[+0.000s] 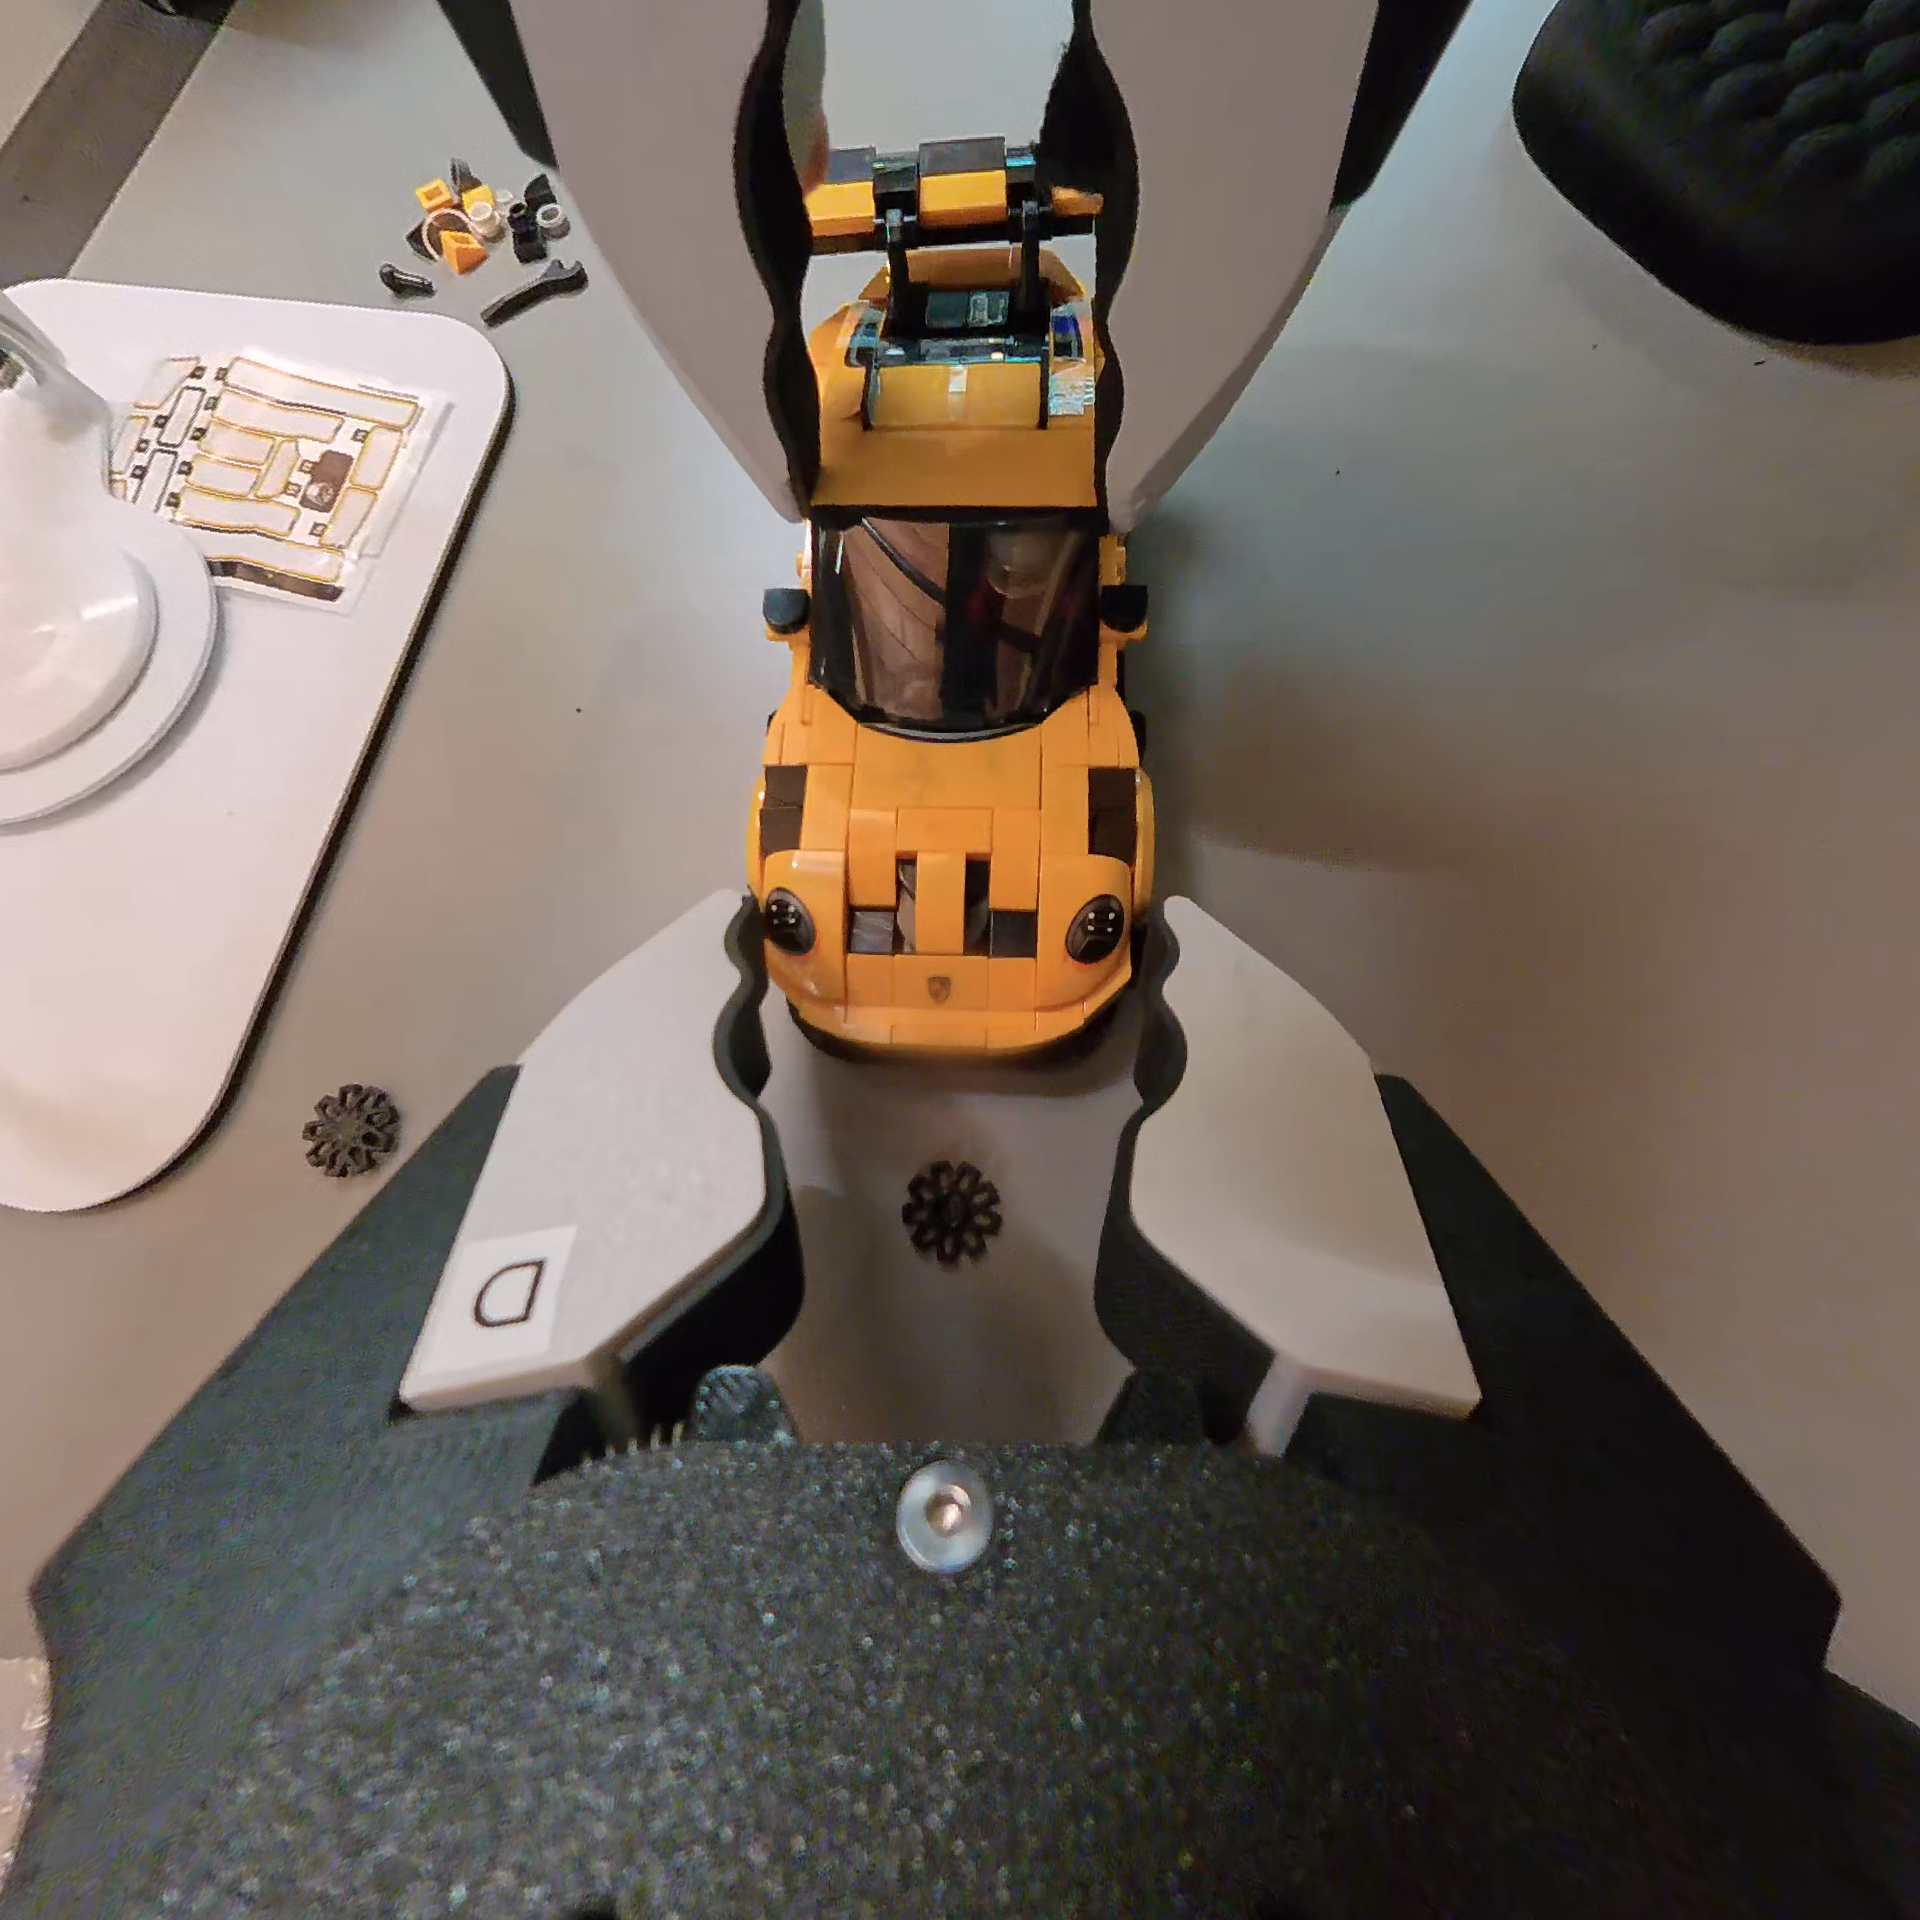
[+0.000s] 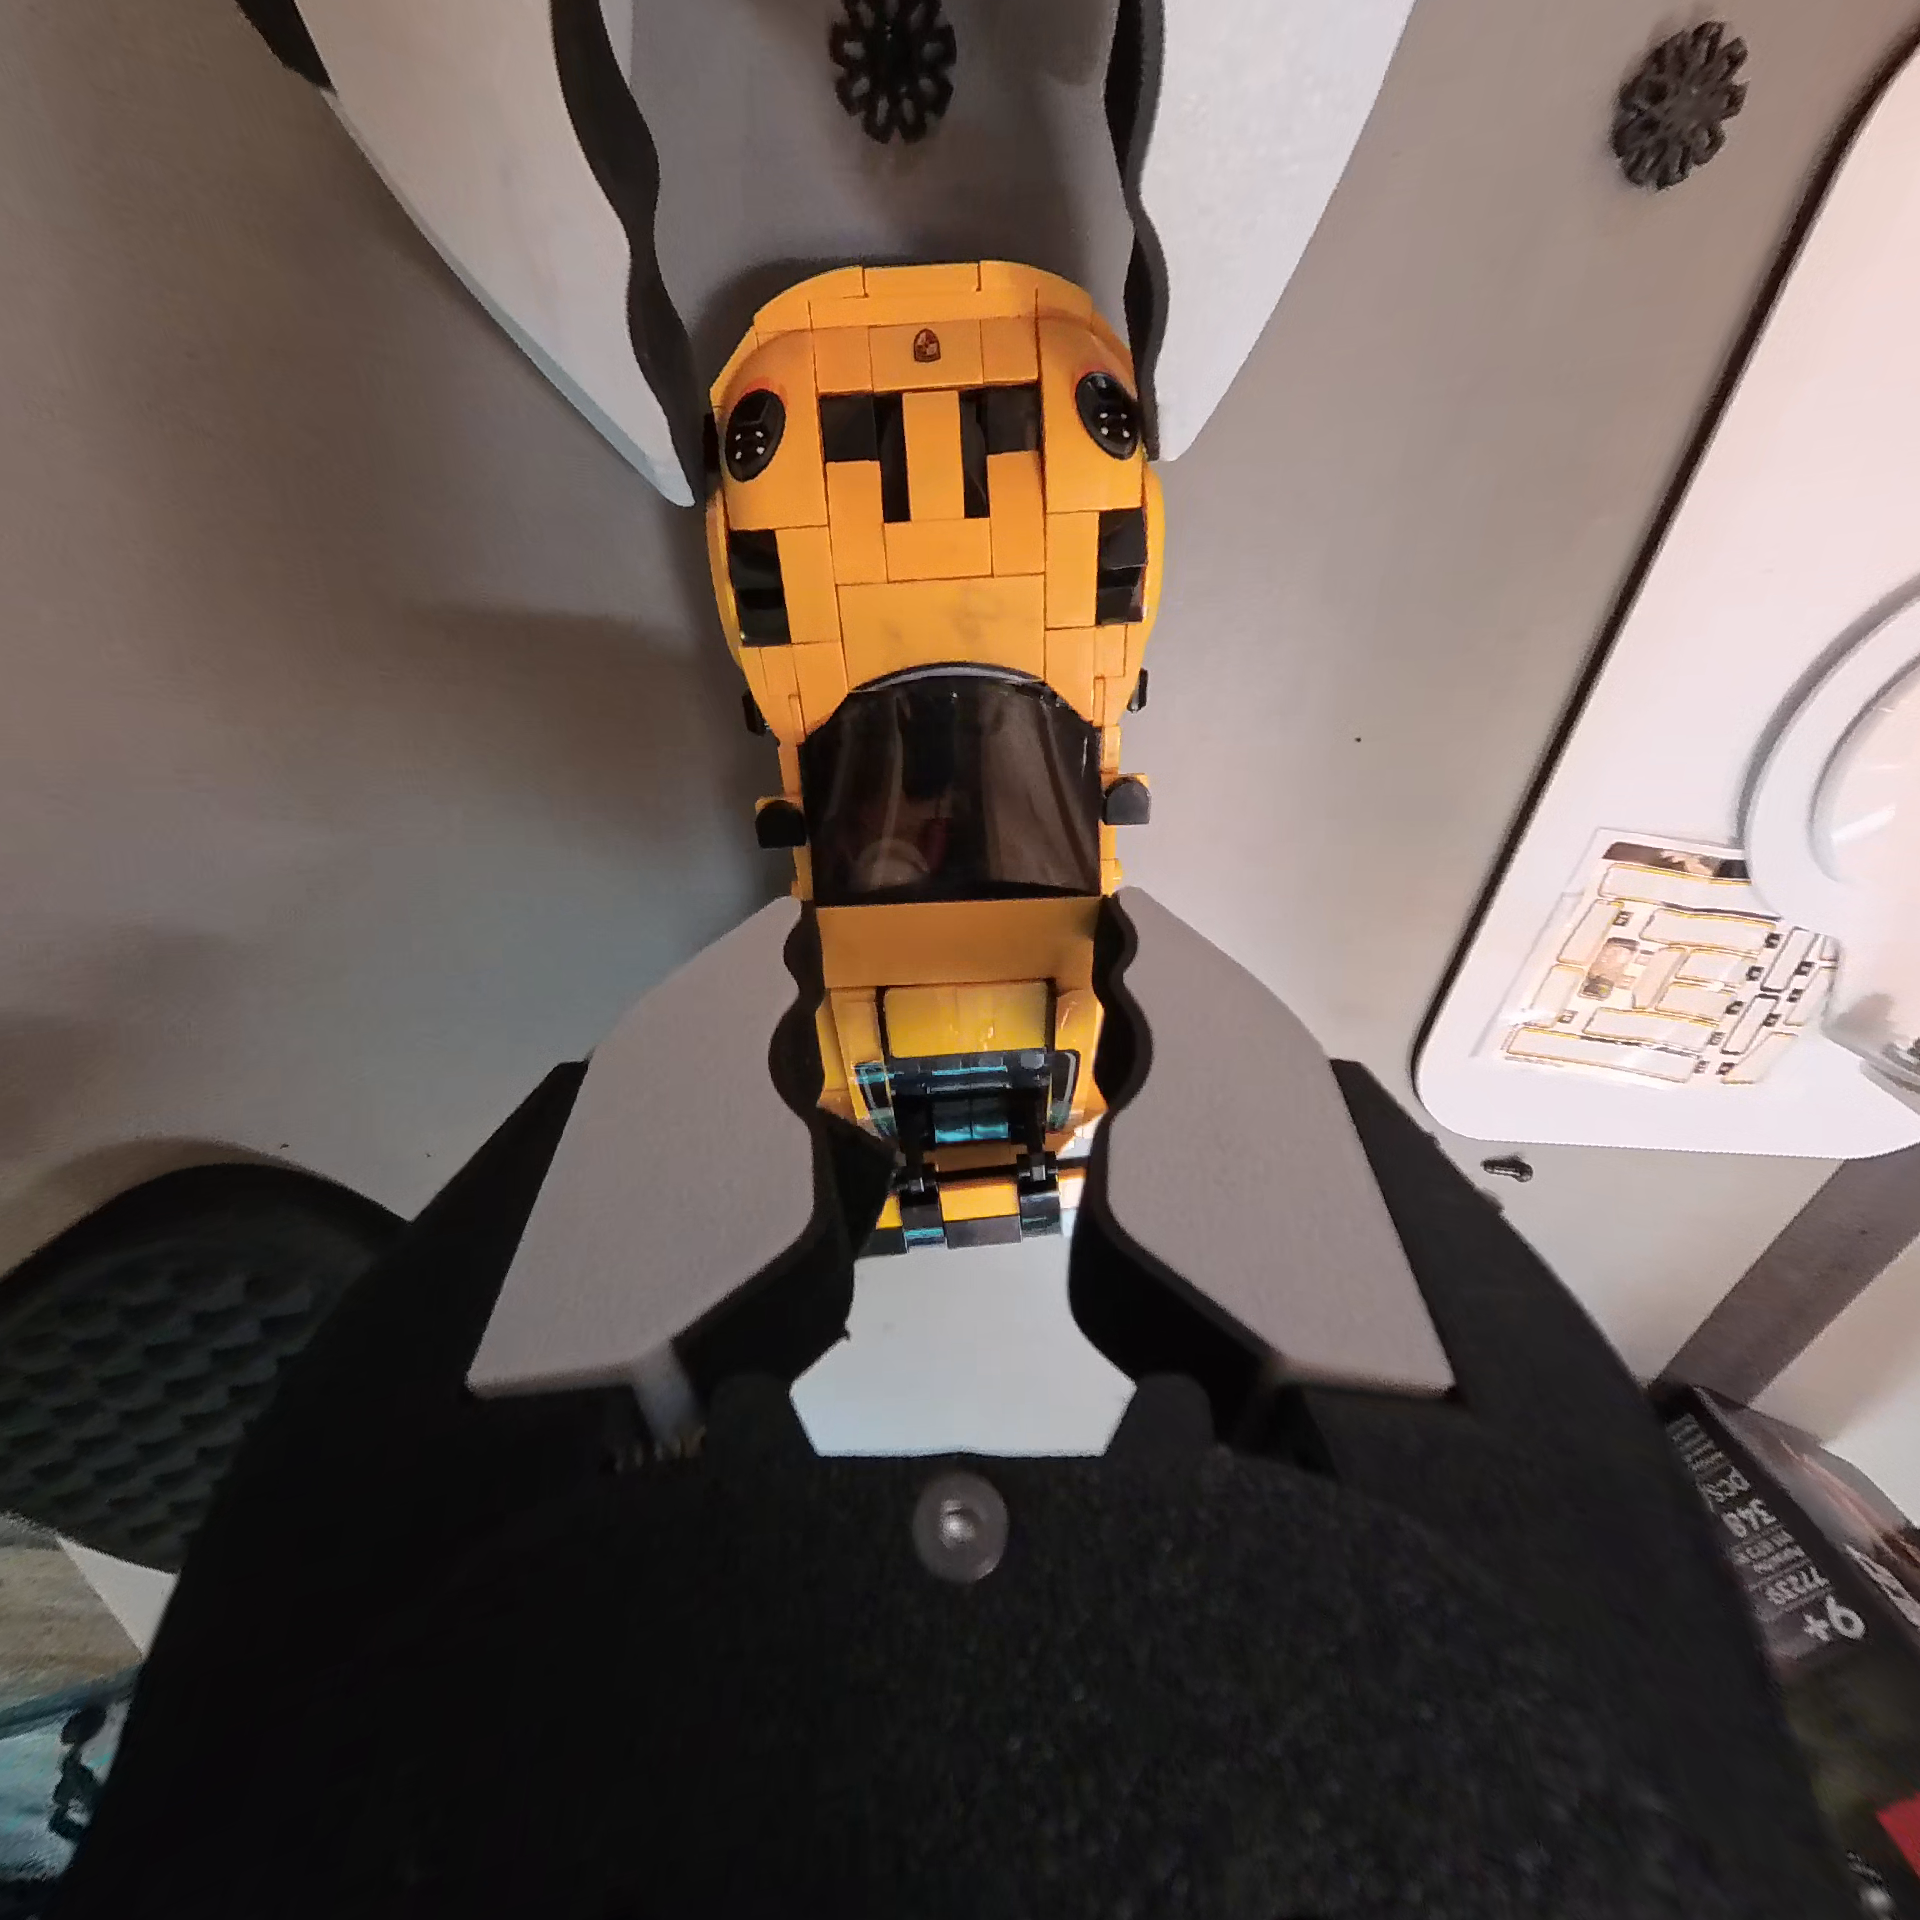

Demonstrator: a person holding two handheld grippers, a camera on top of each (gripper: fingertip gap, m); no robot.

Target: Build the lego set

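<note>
Yellow lego car [image 1: 951, 790] lengthwise up the frame, nose toward bottom, spoiler at top. Left tongs [image 1: 951, 987] clasping the nose; right tongs [image 2: 951, 997] clamped around the rear. Grey worktop [image 1: 1455, 831] beneath.

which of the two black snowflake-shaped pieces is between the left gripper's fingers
The black snowflake piece lying on the table just ahead of the yellow car's nose; the other snowflake piece lies outside the fingers, by the white board's corner.

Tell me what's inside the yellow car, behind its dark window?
Through the yellow Lego car's dark windscreen only dim shapes and reflections show, maybe a pale rounded piece and something reddish. The tinted glass and roof hide the rest, so I cannot tell if a driver sits inside.
</note>
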